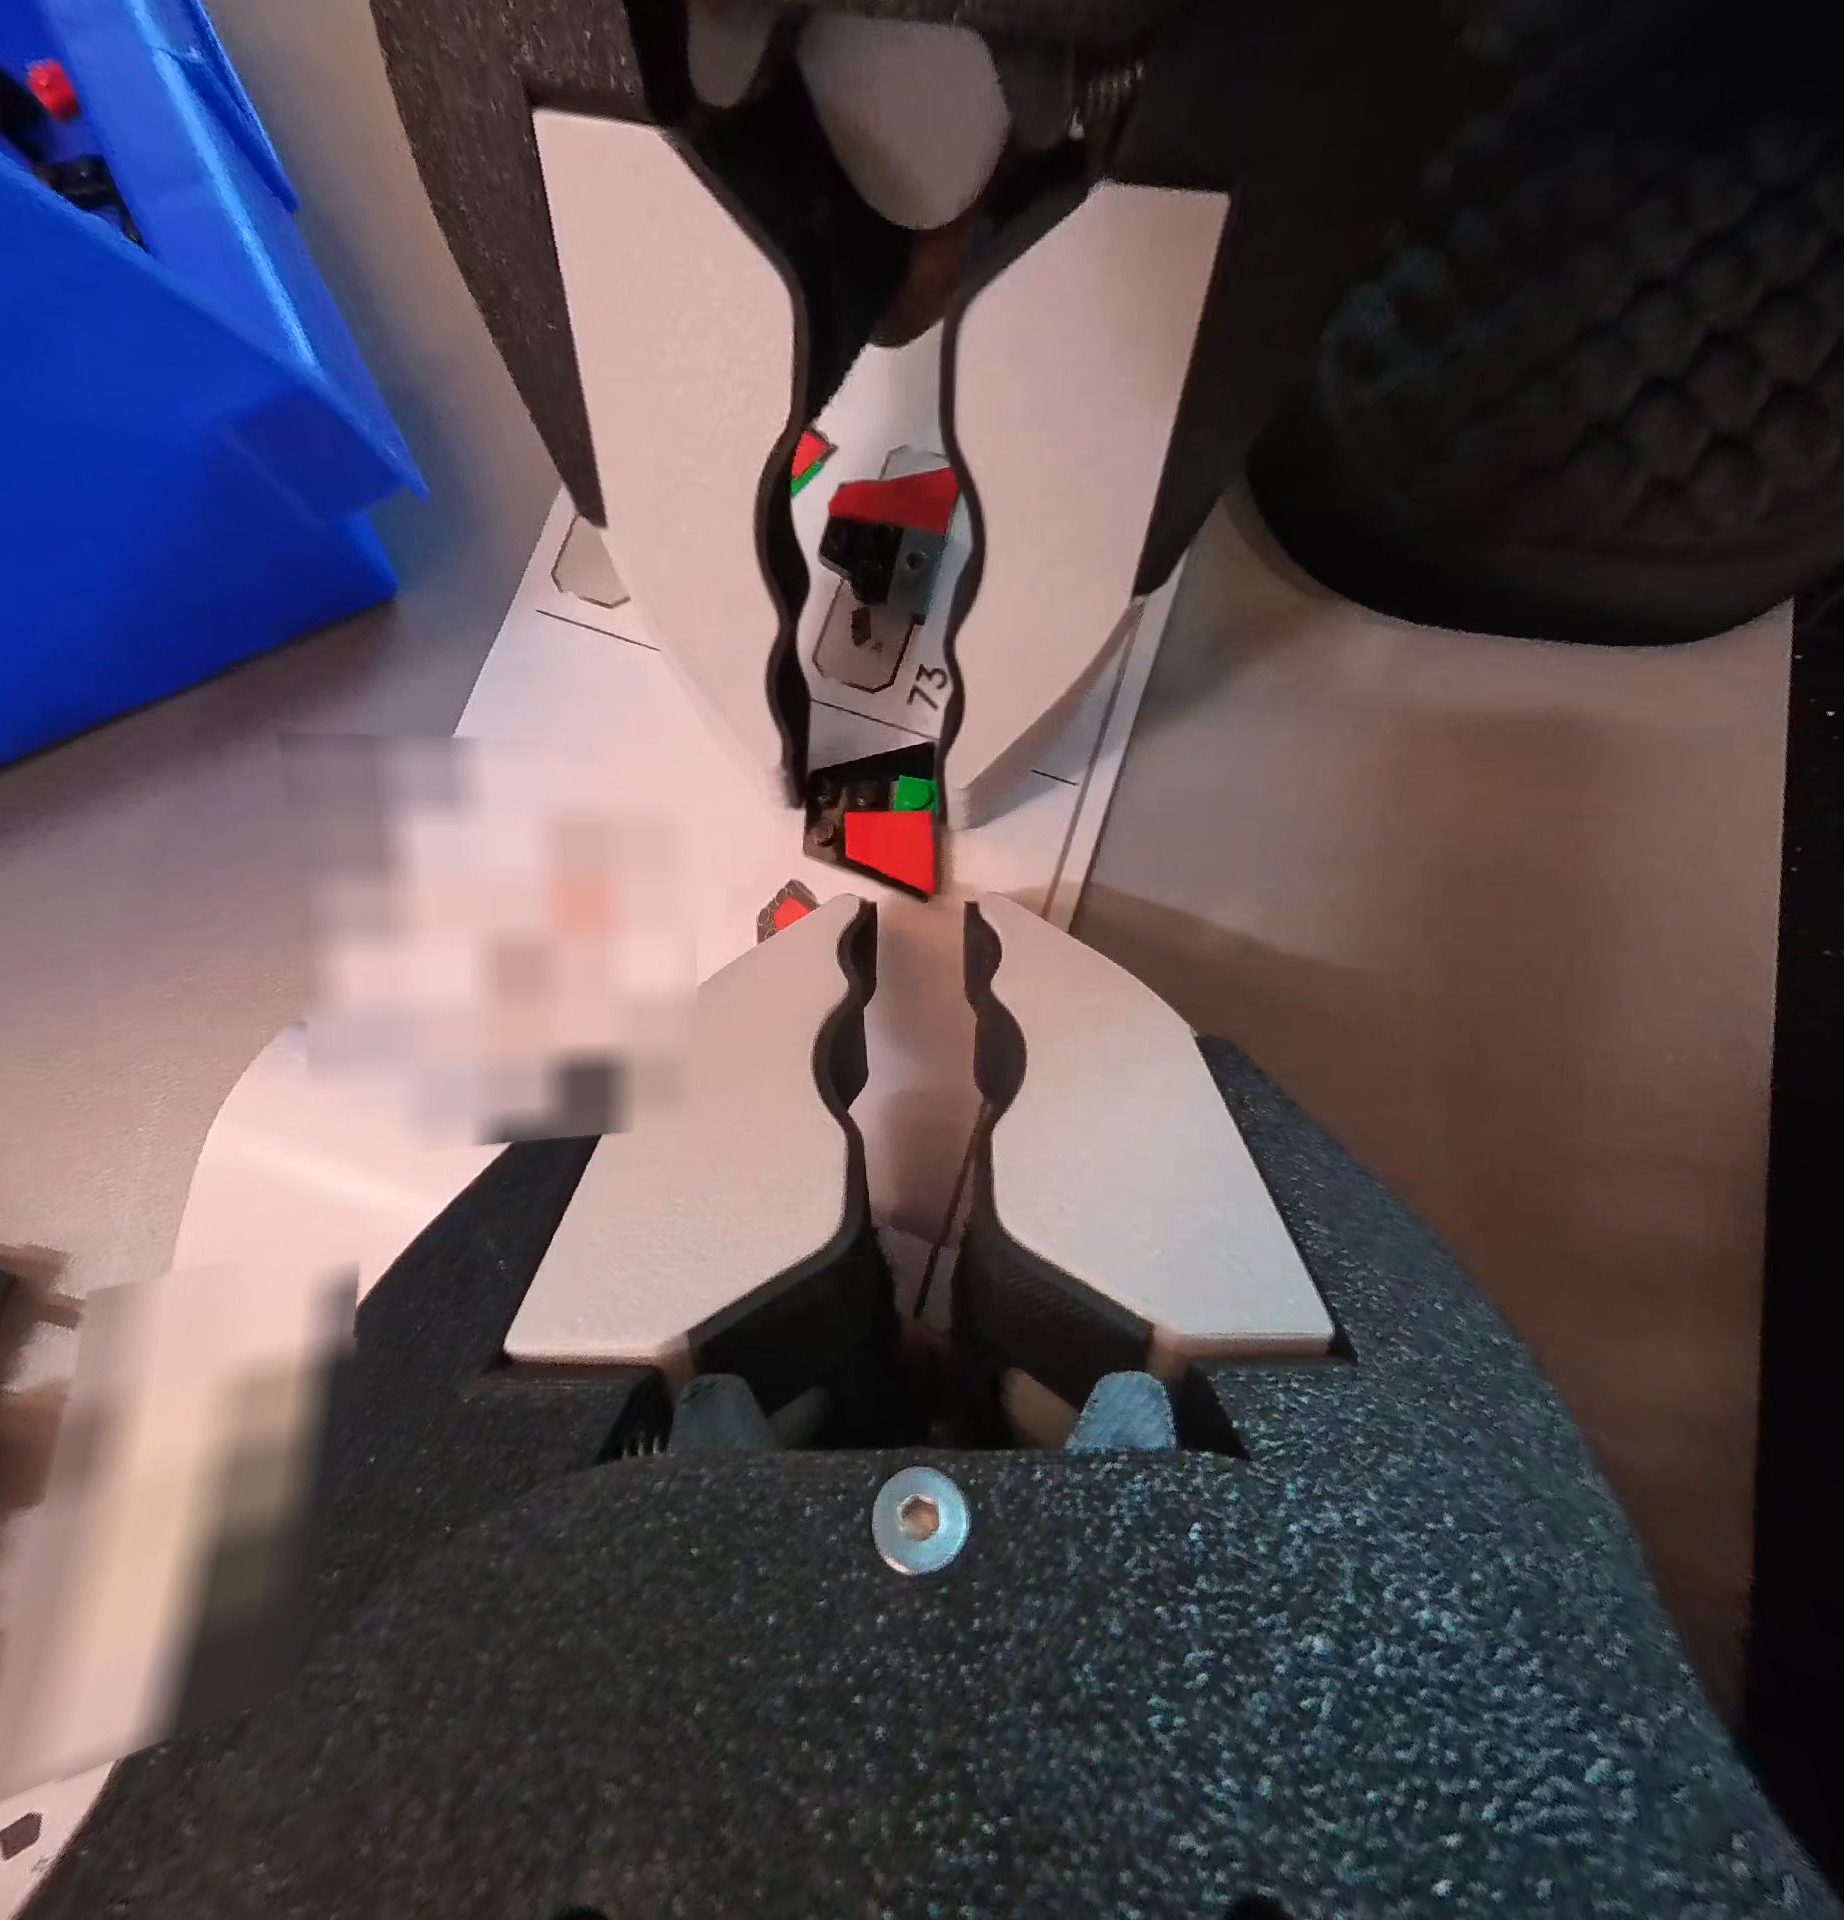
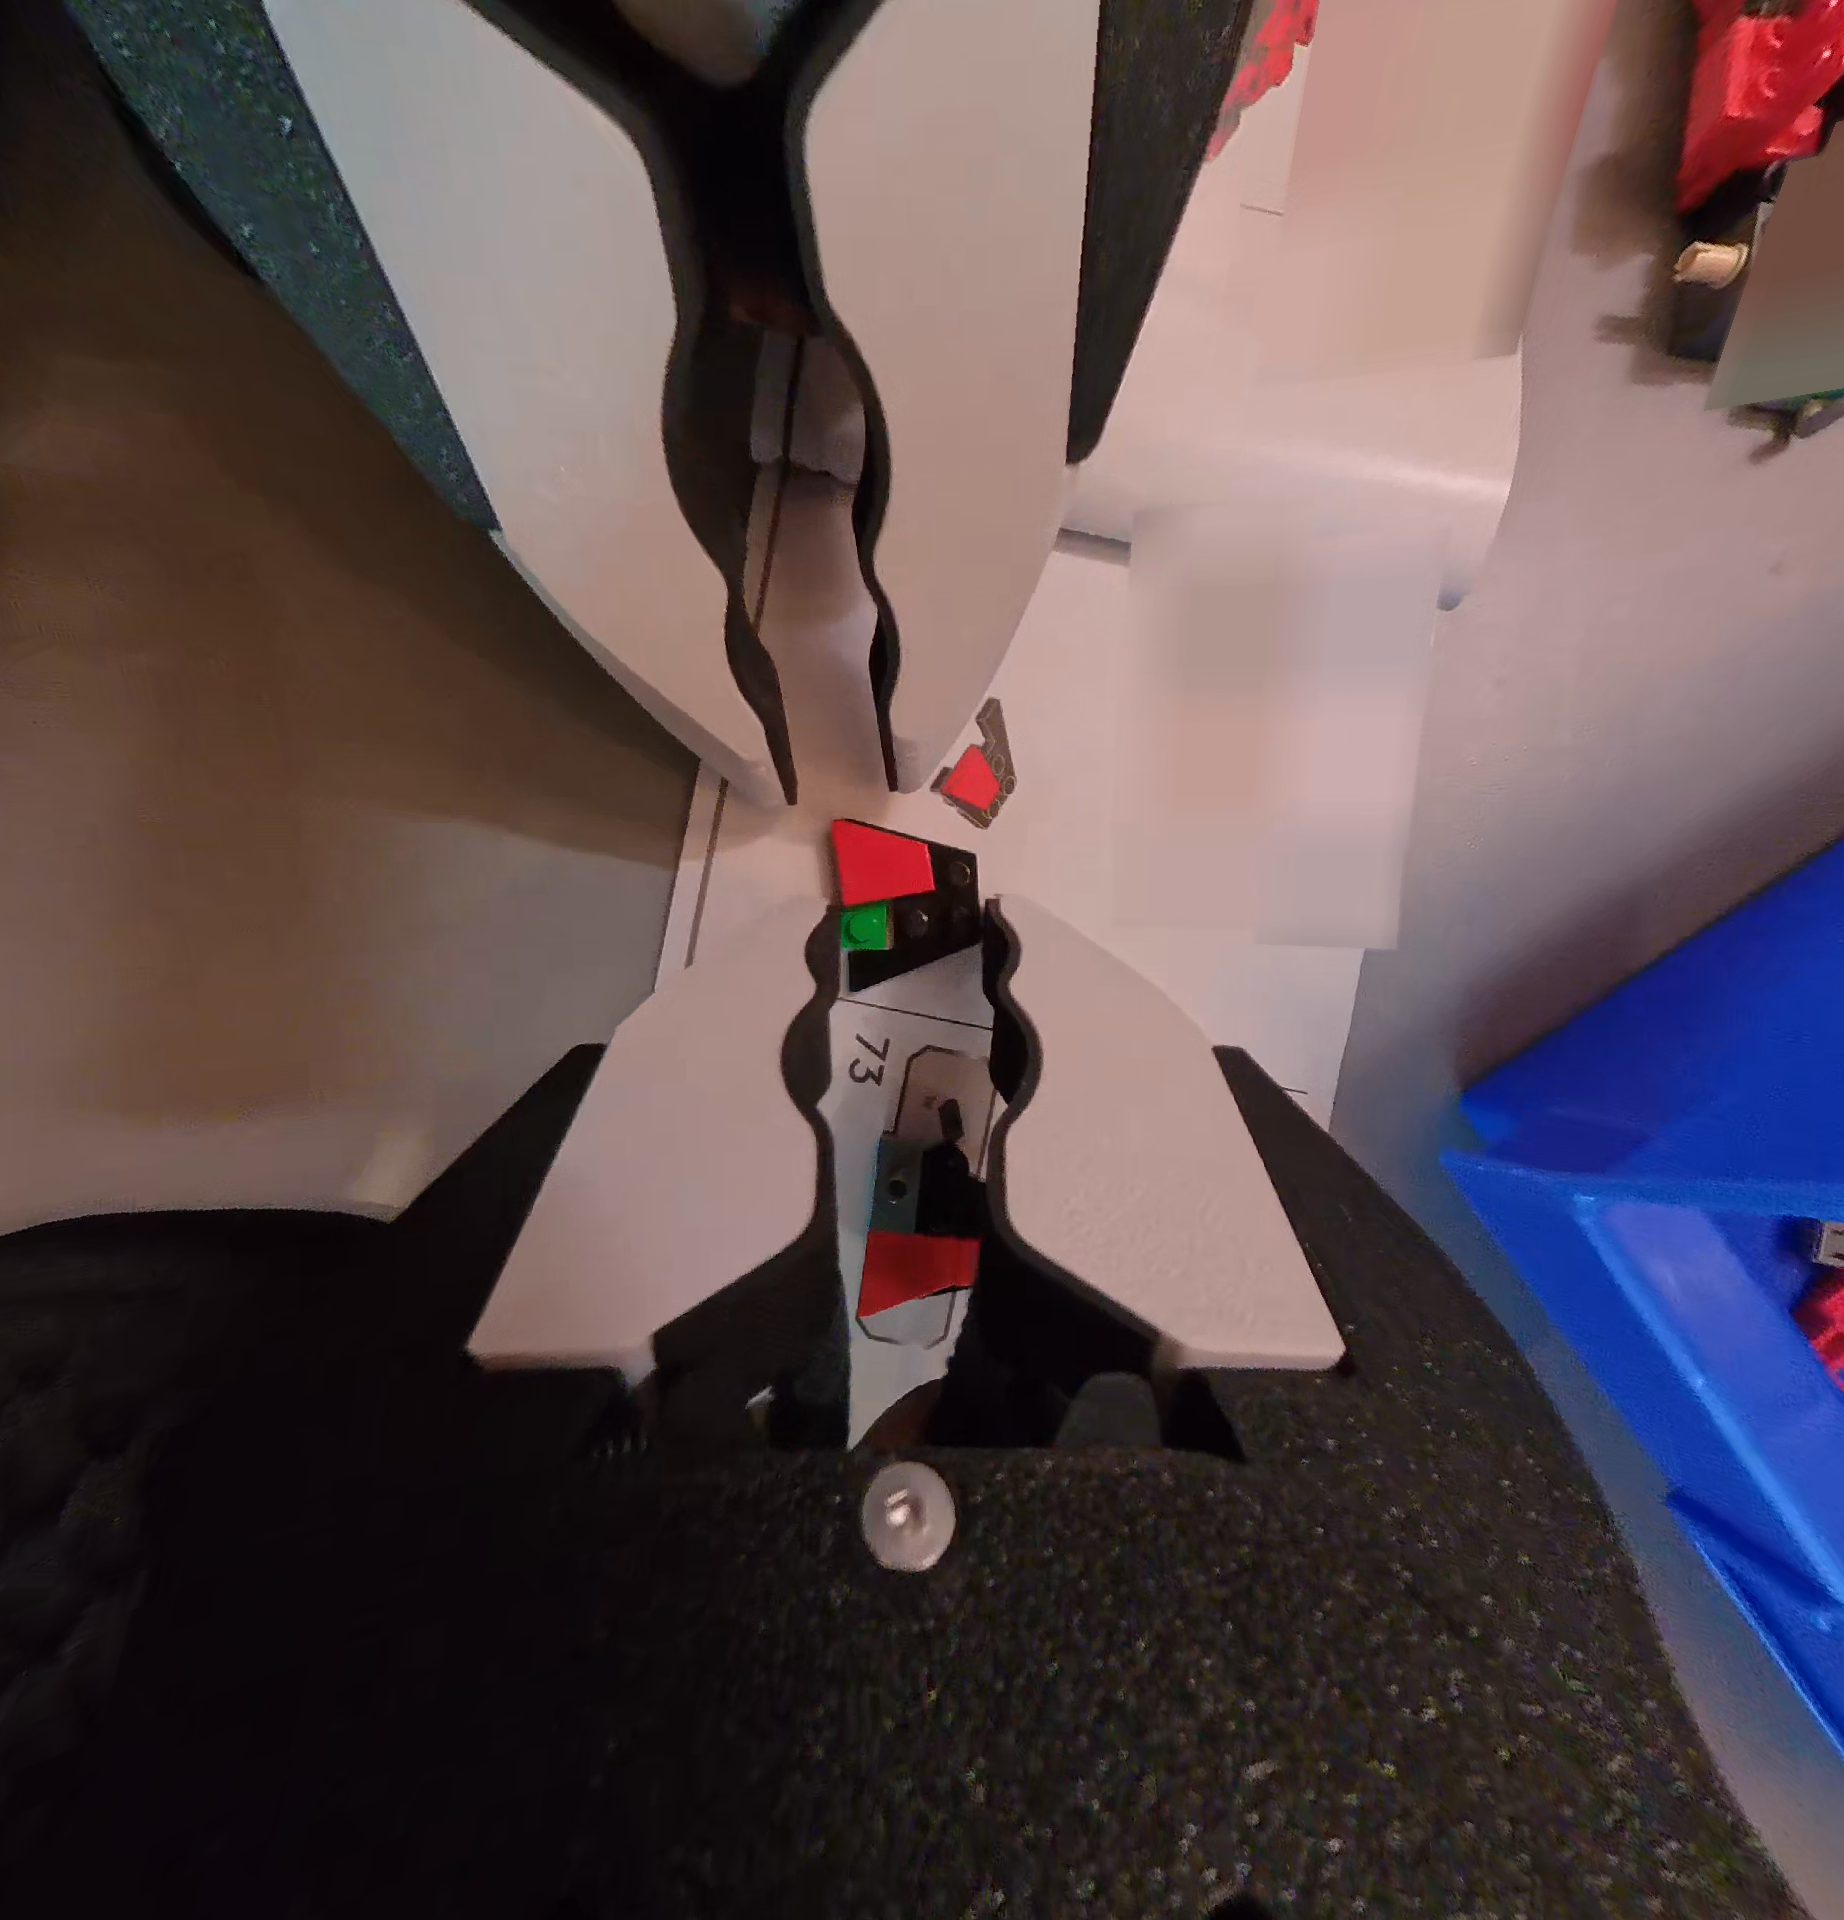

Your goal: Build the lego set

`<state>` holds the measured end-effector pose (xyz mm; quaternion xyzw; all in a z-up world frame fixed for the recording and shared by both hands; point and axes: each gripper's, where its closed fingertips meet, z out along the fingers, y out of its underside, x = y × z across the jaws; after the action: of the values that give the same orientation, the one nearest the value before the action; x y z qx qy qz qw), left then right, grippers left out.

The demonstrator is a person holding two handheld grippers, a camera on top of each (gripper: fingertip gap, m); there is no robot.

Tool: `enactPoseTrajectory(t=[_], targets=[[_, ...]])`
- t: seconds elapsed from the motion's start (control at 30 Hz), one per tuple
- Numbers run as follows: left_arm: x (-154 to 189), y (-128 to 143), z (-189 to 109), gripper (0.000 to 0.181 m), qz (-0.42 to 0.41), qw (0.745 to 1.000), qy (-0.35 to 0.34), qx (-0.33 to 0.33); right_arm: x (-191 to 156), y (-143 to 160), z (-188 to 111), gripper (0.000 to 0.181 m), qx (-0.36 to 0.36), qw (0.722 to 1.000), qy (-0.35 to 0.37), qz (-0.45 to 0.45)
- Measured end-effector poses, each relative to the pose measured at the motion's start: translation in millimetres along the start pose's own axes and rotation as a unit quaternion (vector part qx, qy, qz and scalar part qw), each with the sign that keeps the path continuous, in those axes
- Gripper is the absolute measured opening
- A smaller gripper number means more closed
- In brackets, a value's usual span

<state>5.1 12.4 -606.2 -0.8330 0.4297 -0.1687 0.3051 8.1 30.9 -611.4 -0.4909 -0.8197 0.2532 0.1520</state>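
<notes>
A small lego assembly (image 2: 902,894), a black wedge plate carrying a red wedge tile and a green stud, sits between the fingertips of my right gripper (image 2: 907,914), which is shut on it just above an open instruction booklet (image 2: 752,883). In the left wrist view the assembly (image 1: 876,821) shows at the tips of the right gripper (image 1: 871,800). My left gripper (image 1: 918,904) faces it tip to tip, a little short of the assembly, with a narrow gap between its fingers and nothing in them. It also shows in the right wrist view (image 2: 840,790).
A second red, black and grey piece (image 2: 918,1226) shows on the page; I cannot tell whether it is real or printed. A blue parts bin (image 1: 118,416) stands beside the booklet (image 1: 585,665). A red and black lego model (image 2: 1749,104) sits further off. A black-gloved hand (image 1: 1624,312) holds the right gripper. My two grippers' fingertips are within a few centimetres of each other.
</notes>
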Motion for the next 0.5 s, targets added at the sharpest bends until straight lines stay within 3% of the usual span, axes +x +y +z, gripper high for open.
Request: enactPoseTrajectory(t=[0.2,0.37,0.5], targets=[[-2.4,-0.5,-5.0,0.014,0.002,1.000,-0.010,0.011,0.1,0.1,0.0,0.024,-0.003,1.000,-0.002,0.000],[2.3,-16.4,-4.6,0.005,0.023,0.998,0.001,0.060,0.1,0.2,0.1,0.024,-0.004,1.000,-0.003,0.000],[-3.2,-12.3,4.8,0.000,0.022,0.999,-0.007,0.039,0.1,0.3,0.1,0.024,-0.001,1.000,-0.004,0.001]])
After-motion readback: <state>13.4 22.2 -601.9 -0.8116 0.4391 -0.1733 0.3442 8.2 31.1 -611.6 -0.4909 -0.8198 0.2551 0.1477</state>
